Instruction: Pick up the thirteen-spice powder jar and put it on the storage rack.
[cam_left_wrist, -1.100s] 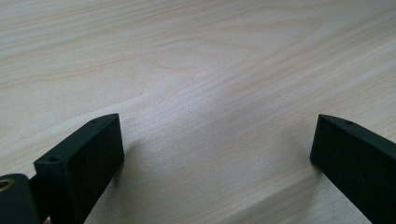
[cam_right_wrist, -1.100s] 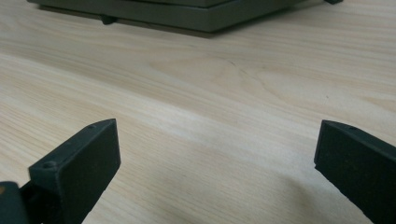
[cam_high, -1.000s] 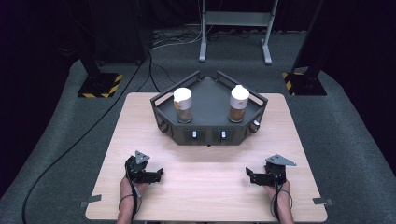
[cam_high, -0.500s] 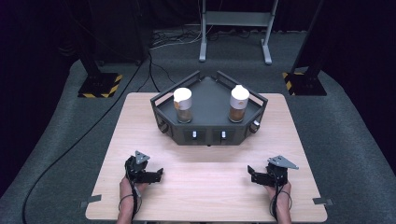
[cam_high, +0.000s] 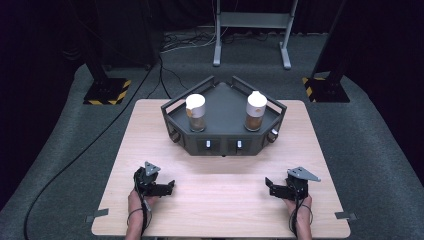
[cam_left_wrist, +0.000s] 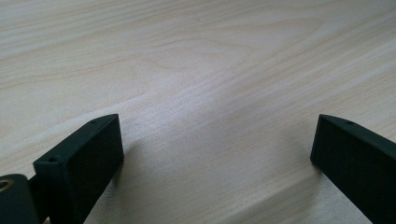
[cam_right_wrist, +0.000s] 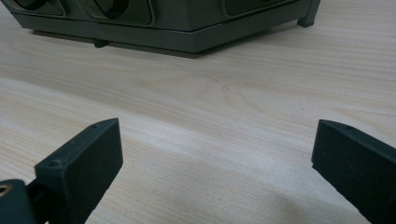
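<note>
A dark grey angular tray unit (cam_high: 223, 101) stands at the far middle of the wooden table (cam_high: 220, 205). Two jars with white lids and brown contents stand on it, one at the left (cam_high: 195, 113) and one at the right (cam_high: 256, 111). My left gripper (cam_high: 169, 188) rests low over the near left of the table, open, with bare wood between its jaws (cam_left_wrist: 217, 140). Over the near right, my right gripper (cam_high: 269, 186) is open too, with nothing between its jaws (cam_right_wrist: 217, 140). The unit's base (cam_right_wrist: 187, 35) lies ahead of it.
The unit's front face carries two small lit switches (cam_high: 208, 144) and side knobs (cam_high: 272, 135). Bare wood lies between the grippers and the unit. Black stands with yellow-striped bases (cam_high: 106, 91) and a grey metal frame (cam_high: 250, 35) stand on the floor beyond the table.
The right gripper has drifted slightly right and nearer the table's front edge. The left gripper and the jars have stayed put.
</note>
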